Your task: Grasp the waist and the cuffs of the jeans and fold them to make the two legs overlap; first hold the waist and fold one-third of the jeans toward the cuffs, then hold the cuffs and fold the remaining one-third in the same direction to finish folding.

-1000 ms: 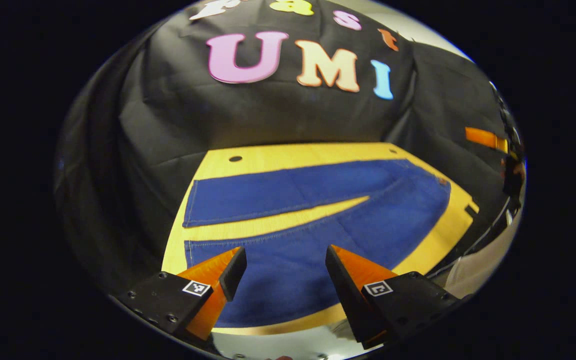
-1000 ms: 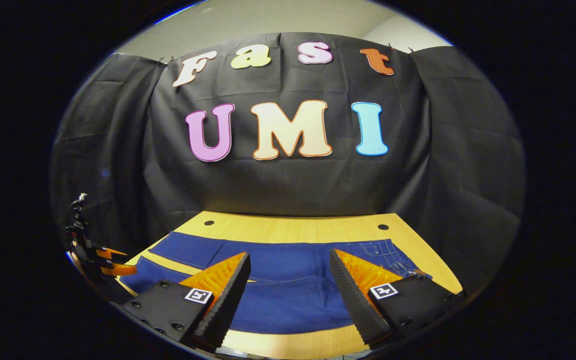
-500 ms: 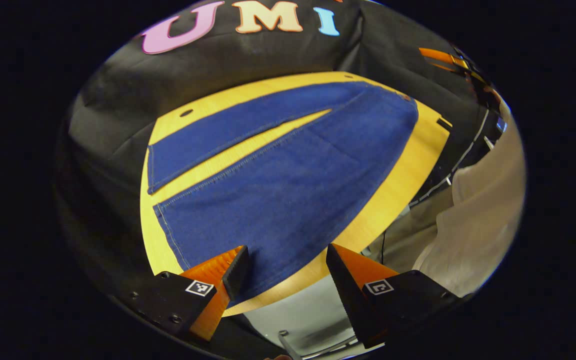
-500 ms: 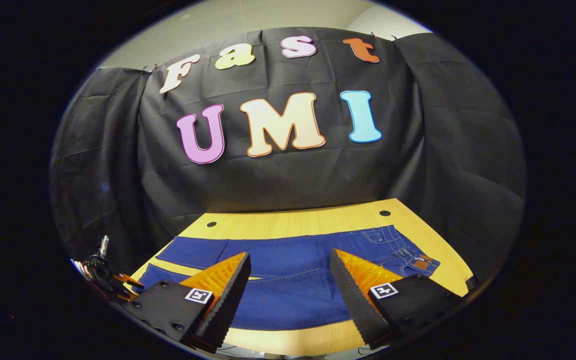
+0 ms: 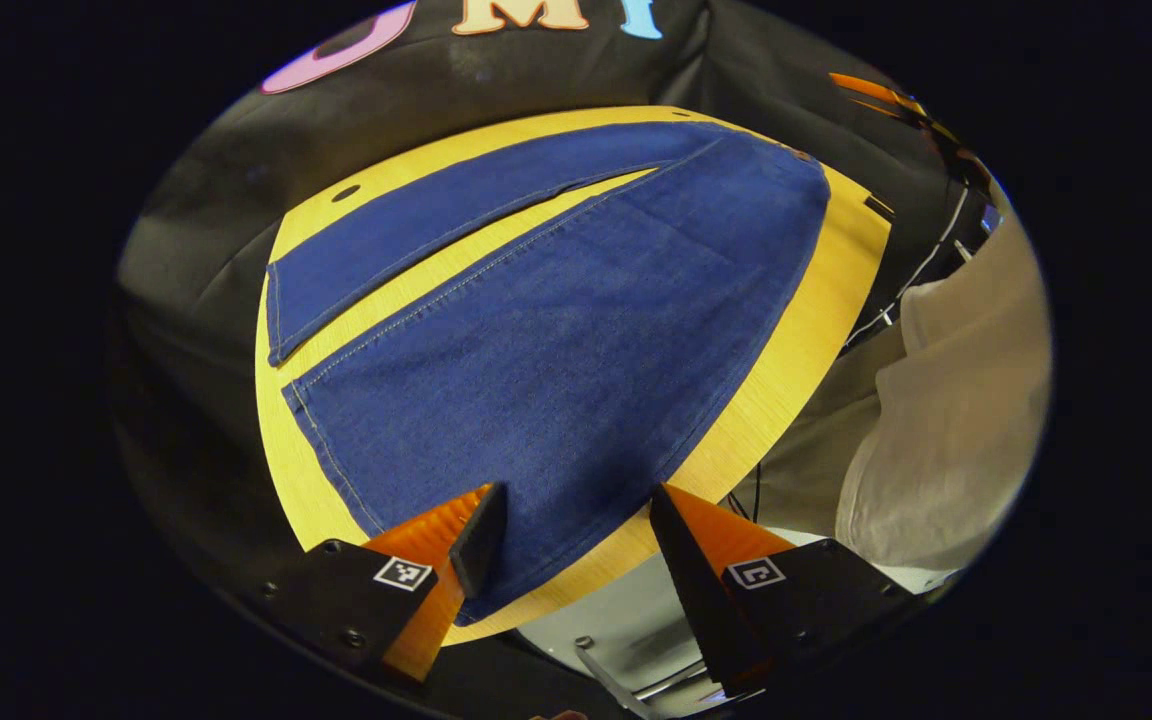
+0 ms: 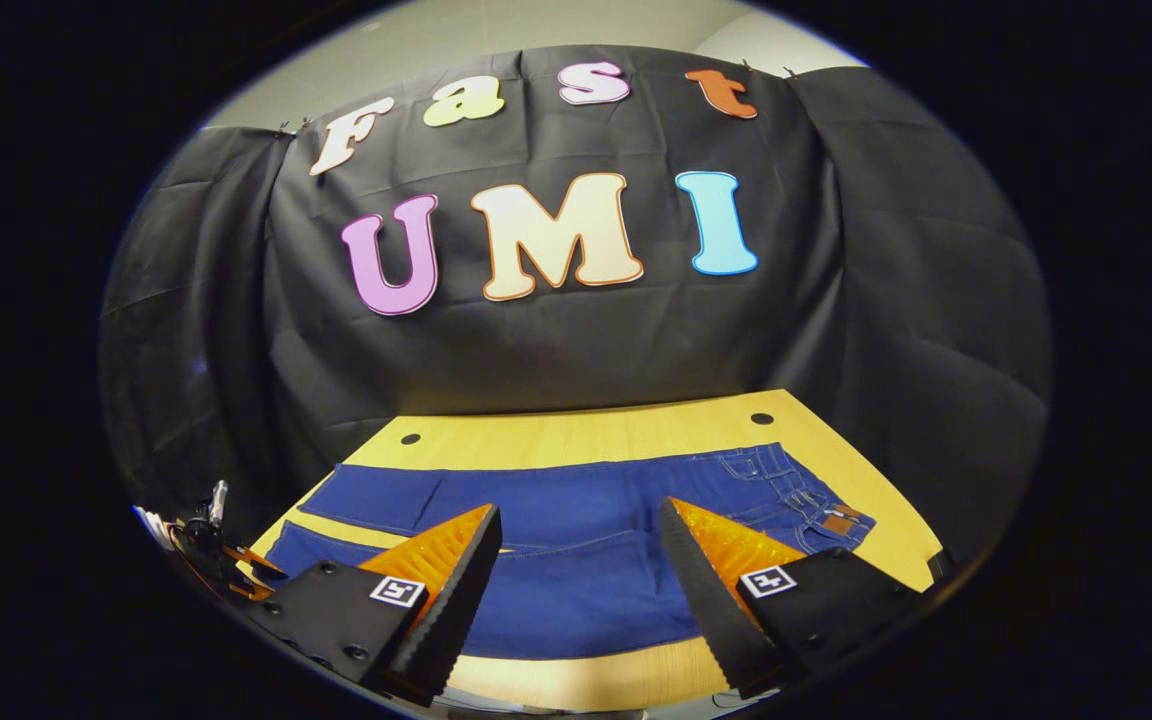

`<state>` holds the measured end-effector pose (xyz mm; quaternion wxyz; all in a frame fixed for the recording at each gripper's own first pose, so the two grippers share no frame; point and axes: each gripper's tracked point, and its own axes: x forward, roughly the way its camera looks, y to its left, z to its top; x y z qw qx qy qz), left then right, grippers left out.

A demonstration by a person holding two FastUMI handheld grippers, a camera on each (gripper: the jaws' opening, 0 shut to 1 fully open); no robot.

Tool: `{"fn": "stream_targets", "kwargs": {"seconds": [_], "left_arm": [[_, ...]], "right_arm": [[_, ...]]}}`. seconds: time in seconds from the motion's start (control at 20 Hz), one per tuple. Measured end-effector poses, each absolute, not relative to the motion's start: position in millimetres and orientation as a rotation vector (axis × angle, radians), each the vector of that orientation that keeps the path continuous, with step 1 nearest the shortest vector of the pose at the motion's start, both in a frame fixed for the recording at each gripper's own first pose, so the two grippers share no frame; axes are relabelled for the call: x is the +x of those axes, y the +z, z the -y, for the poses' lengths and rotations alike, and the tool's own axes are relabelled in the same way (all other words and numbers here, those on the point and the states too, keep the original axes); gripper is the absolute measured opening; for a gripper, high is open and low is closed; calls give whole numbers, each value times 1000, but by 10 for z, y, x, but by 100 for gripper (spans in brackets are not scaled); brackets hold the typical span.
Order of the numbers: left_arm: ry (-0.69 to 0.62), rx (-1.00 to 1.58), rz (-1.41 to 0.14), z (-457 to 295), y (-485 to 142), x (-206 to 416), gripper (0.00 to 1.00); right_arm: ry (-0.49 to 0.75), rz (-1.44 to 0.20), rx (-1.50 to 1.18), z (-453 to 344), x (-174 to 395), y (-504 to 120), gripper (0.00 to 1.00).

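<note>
Overhead, so to speak, the black cloth wall (image 6: 556, 350) closes the booth behind and on both sides of the wooden surface (image 6: 576, 440), which carries no container of any kind, just the jeans (image 6: 576, 560). These lie flat and unfolded on the surface, the two legs spread in a narrow V with a wedge of bare wood between them. In the right gripper view the waist, with its pockets and leather patch, lies at the right end and the cuffs run off to the left; a strip of bare wood shows along the far edge, with two small holes in it, and a thinner strip along the near edge.

In the left gripper view the jeans (image 5: 556, 340) spread away from the camera, the near leg's cuff hem at the left and a margin of wood (image 5: 786, 350) on its right side. Beyond that edge stands a person in light clothing (image 5: 946, 420).

The left tongs (image 5: 566, 530) are wide open and hold nothing; one finger is over the near leg's denim, the other past the surface's edge. I cannot tell whether it touches the cloth. The right tongs (image 6: 576, 560) are also wide open and empty, hovering above the near edge of the jeans.
</note>
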<state>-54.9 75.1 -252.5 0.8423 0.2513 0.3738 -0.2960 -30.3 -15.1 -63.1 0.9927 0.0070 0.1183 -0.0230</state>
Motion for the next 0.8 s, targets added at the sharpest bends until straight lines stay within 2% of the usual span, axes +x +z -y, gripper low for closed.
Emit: {"fn": "stream_targets", "kwargs": {"seconds": [0.25,0.4,0.5,0.55,0.65,0.7,0.75,0.8], "left_arm": [[-660,550,-780,-712,-2533,-554,92],[-680,581,-792,-733,-2541,-561,83],[-696,605,-795,-709,-2536,-591,58],[-692,606,-808,-709,-2540,-589,53],[-661,608,-826,-737,-2525,-529,52],[-658,611,-800,-737,-2504,-499,37],[-668,626,-783,-705,-2497,-504,21],[-676,628,-776,-690,-2492,-500,5]], "right_arm": [[-59,-248,20,164,-232,-686,98],[-55,-264,28,140,-189,-749,98],[-47,-270,34,114,-165,-779,98],[-45,-272,34,114,-143,-799,98],[-42,-280,31,116,-120,-827,98],[-39,-281,28,117,-114,-829,98],[-37,-284,25,122,-93,-847,94],[-34,-288,26,127,-85,-860,98]]}}
